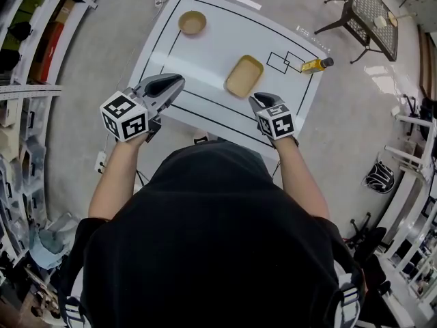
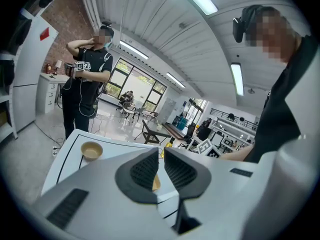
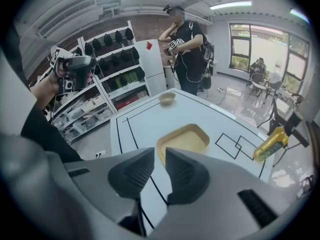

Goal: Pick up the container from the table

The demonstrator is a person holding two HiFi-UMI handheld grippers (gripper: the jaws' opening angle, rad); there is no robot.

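Note:
The container, a tan rectangular tray [image 1: 244, 76], lies on the white table [image 1: 218, 46] inside black tape lines. My right gripper [image 1: 254, 100] hovers just near of it at the table's front edge. In the right gripper view that tray [image 3: 183, 140] sits right ahead of the right gripper [image 3: 160, 156], whose jaws stand slightly apart with nothing between them. My left gripper [image 1: 179, 80] hangs over the front left of the table, well left of the tray. In the left gripper view, the left gripper [image 2: 161, 156] is shut and empty, with a sliver of the tray [image 2: 156, 183] behind the pads.
A tan round bowl [image 1: 192, 22] stands at the far left of the table. A yellow bottle [image 1: 315, 65] lies at the right edge by taped squares. A person [image 3: 187, 49] stands beyond the far end. Shelves [image 1: 27, 46] line the left; a black mesh table [image 1: 369, 12] stands far right.

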